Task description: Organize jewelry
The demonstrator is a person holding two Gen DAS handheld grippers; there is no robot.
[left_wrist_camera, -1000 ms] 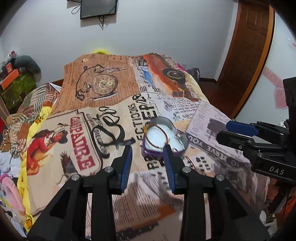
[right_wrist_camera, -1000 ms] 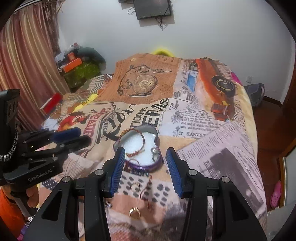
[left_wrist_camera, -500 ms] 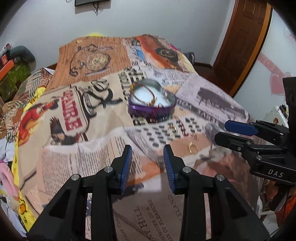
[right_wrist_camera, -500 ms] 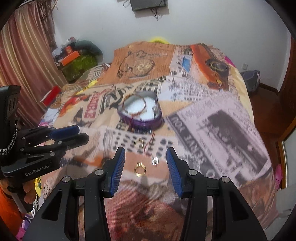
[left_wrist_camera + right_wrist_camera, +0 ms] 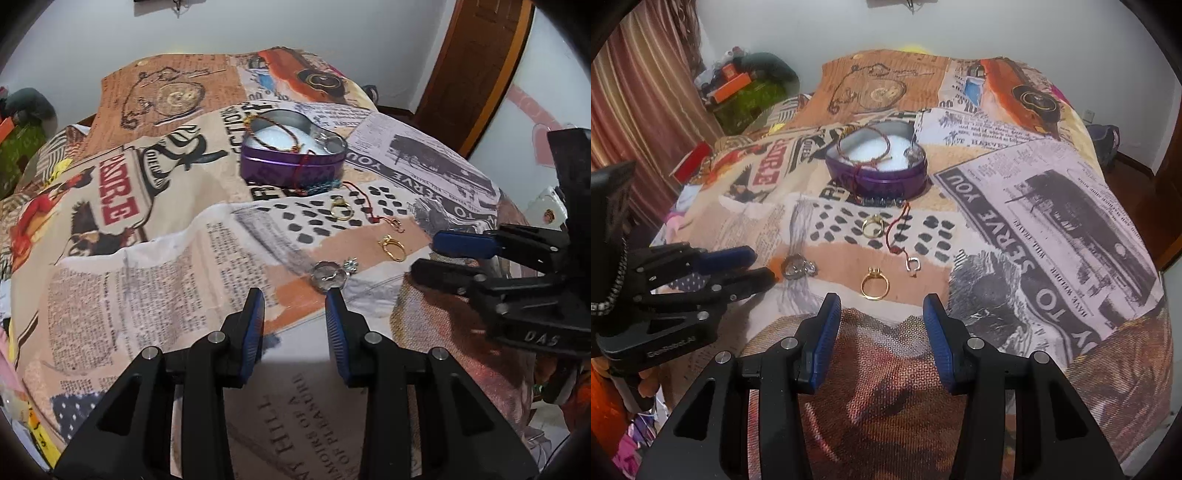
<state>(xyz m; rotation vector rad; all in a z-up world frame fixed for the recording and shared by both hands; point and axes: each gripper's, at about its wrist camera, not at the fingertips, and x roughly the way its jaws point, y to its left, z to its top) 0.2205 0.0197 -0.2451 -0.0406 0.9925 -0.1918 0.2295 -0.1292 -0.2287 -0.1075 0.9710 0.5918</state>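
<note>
A purple heart-shaped tin sits on the bedspread, holding a red-gold bracelet and a silver piece. In front of it lie a gold ring, a second gold ring, a red cord with a silver clasp, and a silver jewel. My left gripper is open and empty, just short of the silver jewel. My right gripper is open and empty, just short of the near gold ring.
The bed is covered by a newspaper-print spread. A curtain and cluttered boxes stand at the left. A wooden door is at the right. The bed's edge drops off to the right.
Both grippers have drawn back from the tin towards the near end of the bed. The loose rings and jewel now lie just ahead of their fingertips. Both stay open.
</note>
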